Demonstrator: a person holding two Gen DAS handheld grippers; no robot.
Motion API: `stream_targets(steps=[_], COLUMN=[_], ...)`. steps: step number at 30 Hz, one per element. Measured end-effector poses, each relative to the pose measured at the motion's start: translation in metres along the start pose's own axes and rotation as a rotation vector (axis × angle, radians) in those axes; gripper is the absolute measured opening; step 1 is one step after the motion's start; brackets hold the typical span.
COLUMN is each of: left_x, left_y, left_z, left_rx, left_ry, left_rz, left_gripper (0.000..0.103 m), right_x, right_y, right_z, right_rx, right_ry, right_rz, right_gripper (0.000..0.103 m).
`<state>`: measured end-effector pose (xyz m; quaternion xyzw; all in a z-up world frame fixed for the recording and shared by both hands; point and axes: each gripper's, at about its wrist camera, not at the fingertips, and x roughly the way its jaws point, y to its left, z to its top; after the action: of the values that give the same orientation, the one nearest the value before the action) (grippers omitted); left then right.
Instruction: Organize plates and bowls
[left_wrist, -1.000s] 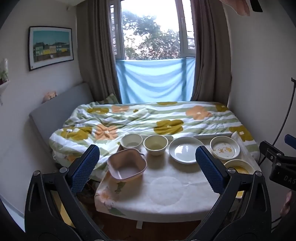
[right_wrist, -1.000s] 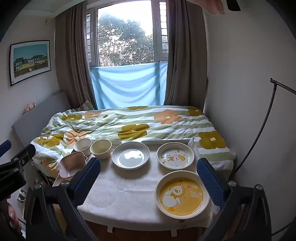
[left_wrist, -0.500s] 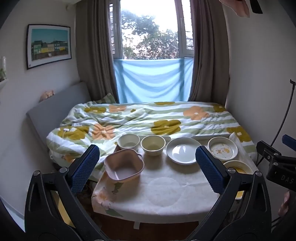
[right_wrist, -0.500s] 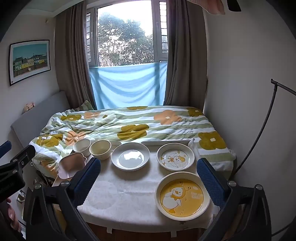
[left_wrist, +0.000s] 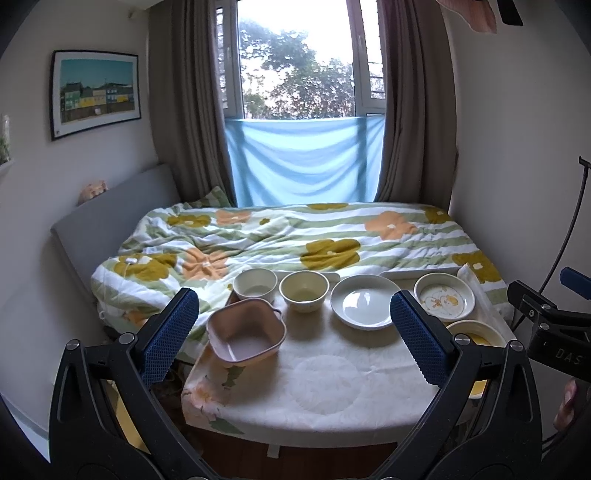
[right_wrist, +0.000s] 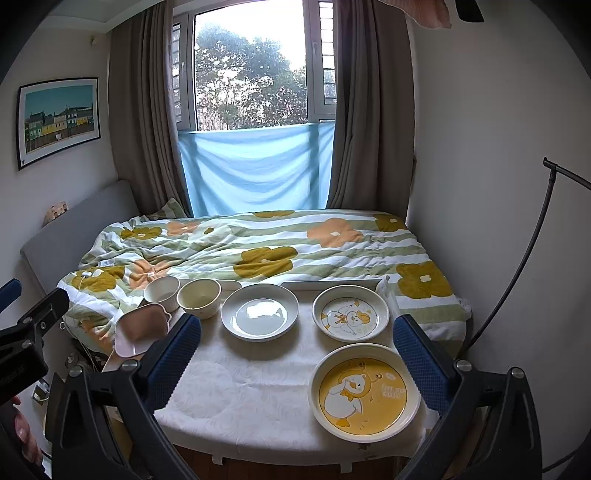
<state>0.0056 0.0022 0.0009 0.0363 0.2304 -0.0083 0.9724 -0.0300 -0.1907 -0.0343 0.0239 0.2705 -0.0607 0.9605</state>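
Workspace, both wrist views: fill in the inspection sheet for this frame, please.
Surface: small table under a white cloth, set against the bed.
Job's things: pink square bowl at the left edge; white bowl and cream bowl behind it; plain white plate; white duck plate; yellow duck plate nearest the right gripper. All lie singly, none stacked.
Clutter: nothing seen on the cloth.
Grippers: left gripper and right gripper both open, empty, short of the dishes.
Cables: dark curved rod or cable by the right wall.
Surroundings: floral duvet, window with blue cloth, framed picture.
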Motion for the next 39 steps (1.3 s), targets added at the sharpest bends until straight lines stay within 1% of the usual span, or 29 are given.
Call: stream_targets(steps=[11, 27, 39], left_x=[0.0028, 0.0066, 0.0073], left_y=[0.0003, 0.0029, 0.0045], left_z=[0.0007, 0.0007, 0.0019], left_rx=[-0.003, -0.006, -0.006], left_ry=[-0.012, -0.007, -0.014], left_rz=[-0.007, 0.016, -0.030], left_gripper=[0.103, 0.103, 0.103], right_x=[0.0018, 0.0055, 0.0064], right_y=[0.0006, 0.0013, 0.0024], right_z=[0.0008, 0.0008, 0.0014], right_rx=[0.002, 0.001, 0.002], right_ry=[0.002, 0.005, 0.008], right_rz=[0.001, -0.002, -0.002], right_gripper=[0.103, 0.103, 0.103])
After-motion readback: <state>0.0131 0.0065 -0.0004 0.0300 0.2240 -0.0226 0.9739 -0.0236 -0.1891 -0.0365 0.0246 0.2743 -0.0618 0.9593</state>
